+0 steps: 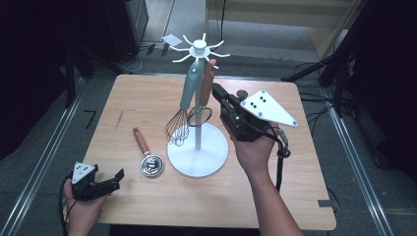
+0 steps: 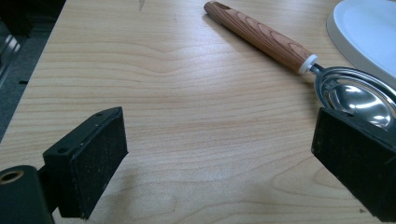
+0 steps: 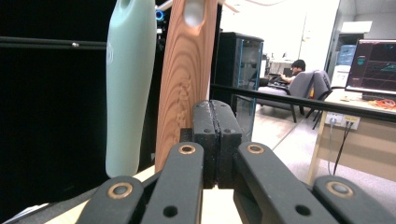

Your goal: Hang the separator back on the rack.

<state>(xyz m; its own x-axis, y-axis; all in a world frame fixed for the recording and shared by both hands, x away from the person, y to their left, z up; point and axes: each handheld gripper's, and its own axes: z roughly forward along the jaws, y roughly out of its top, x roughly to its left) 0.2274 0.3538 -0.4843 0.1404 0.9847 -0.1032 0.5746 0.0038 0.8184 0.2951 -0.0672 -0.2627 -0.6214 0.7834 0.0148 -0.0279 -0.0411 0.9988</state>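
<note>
The bench (image 1: 147, 206) is viewed from above, looking forward. The white stand (image 1: 198, 152) is shared: its base (image 2: 369, 32) is skimmed low from the left, its hanging handles (image 3: 187, 84) faced closely from the right.

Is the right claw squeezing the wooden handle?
No, in the right gripper view the right claw has its pads pressed together with nothing between, and the wooden handle hangs beside them.

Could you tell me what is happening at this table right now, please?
A person works two hand-held tools around a white utensil stand. The right tool, jaws pressed together and empty, sits beside the wooden handle hanging next to a mint-handled whisk. The left tool rests open near the table's edge, short of a wooden-handled strainer.
</note>
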